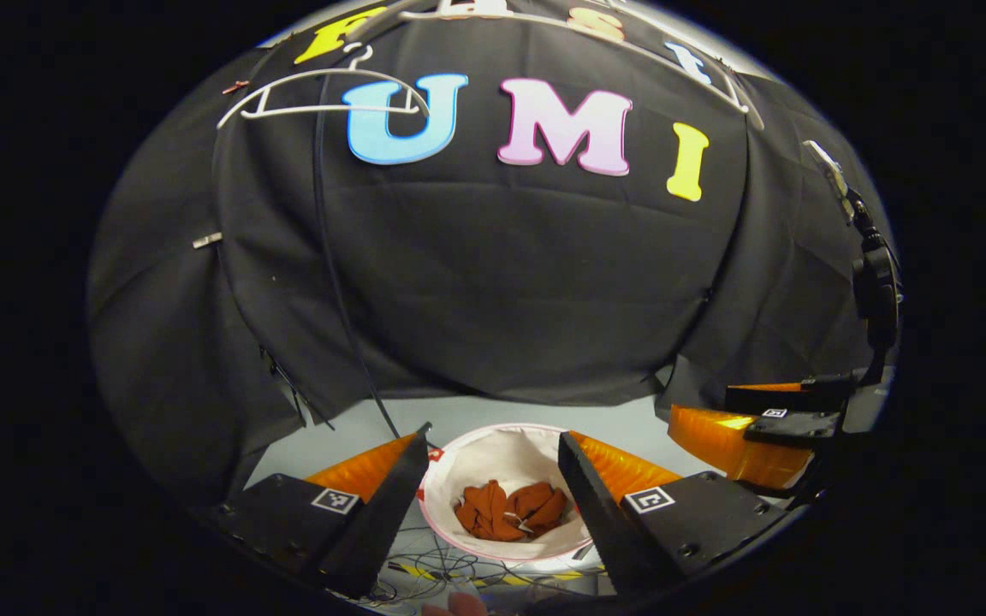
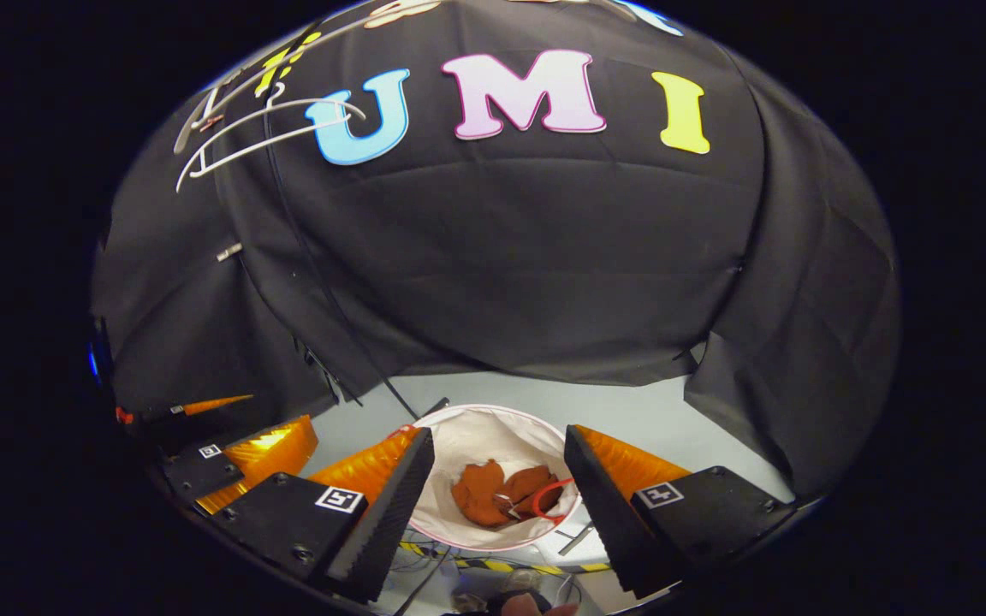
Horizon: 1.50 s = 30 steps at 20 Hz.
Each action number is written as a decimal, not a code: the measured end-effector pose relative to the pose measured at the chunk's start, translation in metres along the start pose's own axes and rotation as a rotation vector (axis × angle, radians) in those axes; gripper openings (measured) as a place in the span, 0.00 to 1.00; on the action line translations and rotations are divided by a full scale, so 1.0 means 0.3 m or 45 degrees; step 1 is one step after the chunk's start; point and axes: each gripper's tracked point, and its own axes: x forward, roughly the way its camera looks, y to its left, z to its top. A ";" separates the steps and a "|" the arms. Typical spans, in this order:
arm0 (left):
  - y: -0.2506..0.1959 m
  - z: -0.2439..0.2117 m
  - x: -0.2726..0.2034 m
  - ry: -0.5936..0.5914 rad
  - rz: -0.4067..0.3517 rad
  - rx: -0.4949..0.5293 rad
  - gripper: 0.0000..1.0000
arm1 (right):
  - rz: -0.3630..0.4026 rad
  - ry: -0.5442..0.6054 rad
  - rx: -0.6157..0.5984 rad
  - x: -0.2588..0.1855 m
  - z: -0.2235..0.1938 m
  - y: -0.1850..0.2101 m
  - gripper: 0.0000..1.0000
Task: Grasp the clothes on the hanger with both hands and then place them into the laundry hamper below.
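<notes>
Clothes: rust-orange garment (image 1: 510,511), crumpled in a heap at the bottom of the hamper.
Hamper: round, white fabric laundry hamper (image 1: 493,449) with pink rim, open-topped, upright on the floor.
Hanger: white hanger (image 1: 322,92), bare, hanging high at left.

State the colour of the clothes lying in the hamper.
Rust orange clothes, clearest in the left gripper view.

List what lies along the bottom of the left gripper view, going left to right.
Left claw's near finger → rust-coloured clothes in the white hamper → left claw's other finger → right claw, farther off at the right edge.
</notes>
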 end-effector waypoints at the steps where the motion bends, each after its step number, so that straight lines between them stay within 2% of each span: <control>1: -0.008 0.022 -0.035 -0.031 -0.018 -0.011 0.97 | -0.003 -0.042 0.032 -0.042 0.036 0.020 0.99; 6: 0.020 0.137 -0.233 -0.154 -0.023 -0.045 0.97 | -0.045 -0.198 0.018 -0.222 0.141 0.080 0.99; 10: 0.037 0.259 -0.390 -0.302 -0.018 -0.001 0.96 | -0.063 -0.322 0.003 -0.375 0.212 0.134 0.99; 14: 0.022 0.372 -0.544 -0.448 -0.089 -0.022 0.96 | -0.077 -0.472 0.004 -0.529 0.318 0.192 0.99; 17: 0.032 0.459 -0.684 -0.558 -0.088 -0.008 0.99 | -0.094 -0.584 -0.009 -0.657 0.401 0.216 0.99; 18: 0.032 0.488 -0.727 -0.587 -0.091 -0.009 0.93 | -0.101 -0.620 -0.014 -0.706 0.427 0.221 1.00; 19: 0.030 0.508 -0.763 -0.616 -0.094 -0.015 0.96 | -0.101 -0.655 -0.018 -0.748 0.452 0.228 0.99; 21: 0.033 0.558 -0.836 -0.662 -0.097 -0.035 0.93 | -0.103 -0.706 -0.039 -0.819 0.486 0.247 0.99; 23: 0.033 0.596 -0.895 -0.693 -0.102 -0.038 0.95 | -0.103 -0.748 -0.073 -0.886 0.519 0.261 1.00; 24: 0.034 0.606 -0.925 -0.704 -0.103 -0.036 0.92 | -0.106 -0.773 -0.095 -0.920 0.536 0.274 0.94; 25: 0.034 0.621 -0.953 -0.722 -0.105 -0.033 0.92 | -0.113 -0.796 -0.115 -0.951 0.548 0.282 0.94; 26: 0.039 0.638 -0.984 -0.748 -0.099 -0.030 0.93 | -0.118 -0.817 -0.128 -0.979 0.566 0.291 0.99; 27: 0.041 0.644 -1.008 -0.771 -0.098 -0.025 0.93 | -0.113 -0.837 -0.137 -1.003 0.583 0.301 0.99; 28: 0.044 0.664 -1.035 -0.794 -0.093 -0.022 0.98 | -0.112 -0.856 -0.140 -1.028 0.589 0.308 1.00; 29: 0.044 0.676 -1.054 -0.808 -0.092 -0.020 0.92 | -0.125 -0.871 -0.140 -1.052 0.600 0.300 0.98; 30: 0.047 0.687 -1.072 -0.821 -0.086 -0.019 0.96 | -0.130 -0.895 -0.136 -1.071 0.614 0.295 1.00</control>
